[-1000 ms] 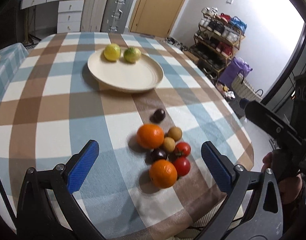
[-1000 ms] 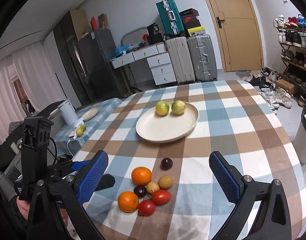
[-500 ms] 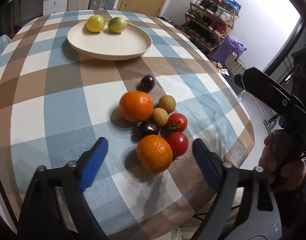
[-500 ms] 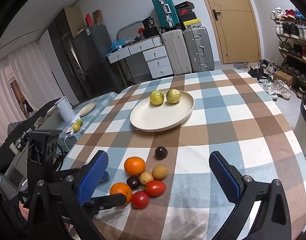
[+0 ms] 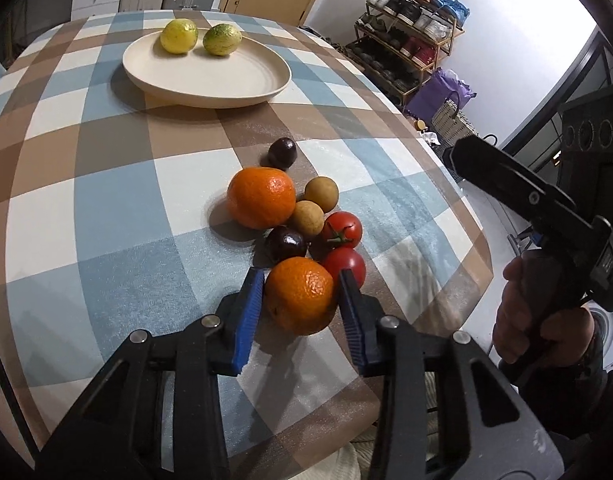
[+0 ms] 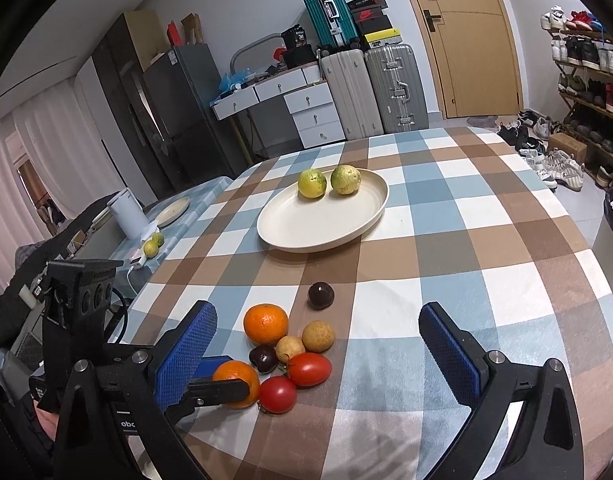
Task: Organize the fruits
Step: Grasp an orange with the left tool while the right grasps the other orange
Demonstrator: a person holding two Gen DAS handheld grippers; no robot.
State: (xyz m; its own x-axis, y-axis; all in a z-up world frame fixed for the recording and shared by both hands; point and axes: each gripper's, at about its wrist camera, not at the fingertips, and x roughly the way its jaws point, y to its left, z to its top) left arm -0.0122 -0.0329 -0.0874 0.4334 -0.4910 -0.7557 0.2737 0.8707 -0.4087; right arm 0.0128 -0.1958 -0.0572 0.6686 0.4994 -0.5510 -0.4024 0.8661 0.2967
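Our left gripper (image 5: 300, 300) has just been closing, and its blue pads (image 5: 248, 320) now sit against both flanks of the near orange (image 5: 300, 300), at six o'clock in the fruit cluster on the checked tablecloth (image 5: 86, 208). Our right gripper (image 6: 318, 352) is spread wide, holding nothing, above the same cluster. We see a second orange (image 5: 261, 198) at twelve o'clock from the gripped one, with two tomatoes (image 5: 342, 230), two tan fruits (image 5: 321, 192) and two dark ones (image 5: 285, 244) around it. Farther on at twelve o'clock, the cream plate (image 5: 210, 80) holds two yellow-green fruits (image 5: 179, 36).
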